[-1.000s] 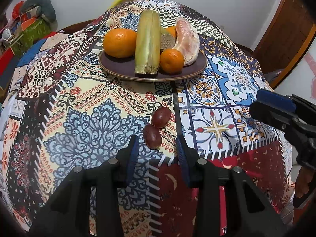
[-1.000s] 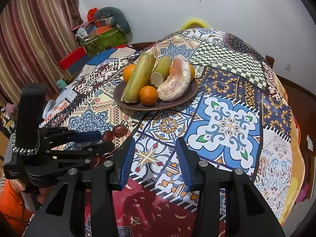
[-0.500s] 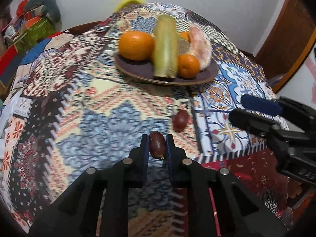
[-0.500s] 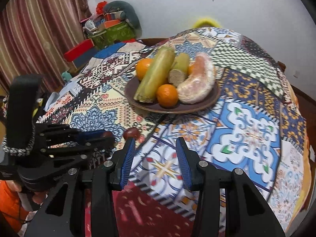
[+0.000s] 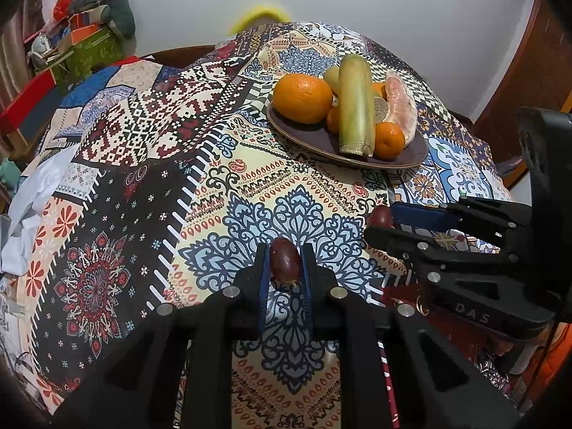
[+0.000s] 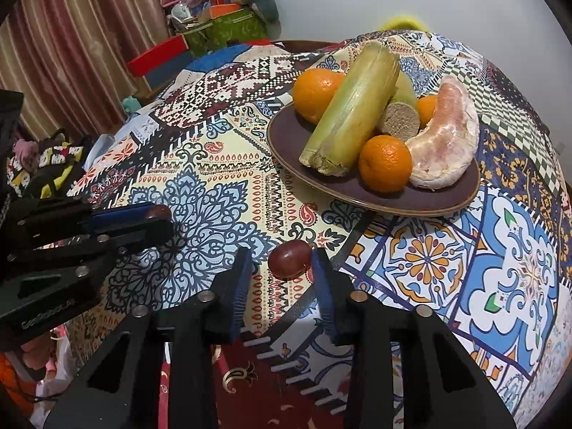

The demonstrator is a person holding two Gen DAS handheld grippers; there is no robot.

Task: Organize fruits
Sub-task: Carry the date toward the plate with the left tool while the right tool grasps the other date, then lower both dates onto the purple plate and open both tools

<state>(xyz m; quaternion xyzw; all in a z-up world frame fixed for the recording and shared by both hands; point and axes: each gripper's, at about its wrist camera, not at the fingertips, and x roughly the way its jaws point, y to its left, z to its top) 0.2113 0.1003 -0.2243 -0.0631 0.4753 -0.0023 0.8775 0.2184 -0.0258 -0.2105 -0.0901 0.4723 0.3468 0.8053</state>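
Lettering "DAS" reads on the right gripper (image 5: pixel 380 225) body in the left wrist view. Left gripper (image 5: pixel 285 262) is clenched on a dark red fruit (image 5: pixel 284 261), lifted over the tablecloth (image 5: pixel 150 214). Right gripper's jaws are closing around a second red fruit (image 6: pixel 289 258) lying on the cloth, touching one finger (image 6: pixel 323 282) only. Plate (image 6: pixel 443 198) of oranges lies beyond.

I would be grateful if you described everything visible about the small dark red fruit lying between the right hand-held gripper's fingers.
The small dark red fruit is oval, smooth and glossy, like a date or grape, with a soft highlight on its skin. It lies on its side on the patterned tablecloth, short of the brown plate. It sits between the fingers of the right hand-held gripper, whose jaws are closing; it lies against the right blue pad, while a gap remains on the left.
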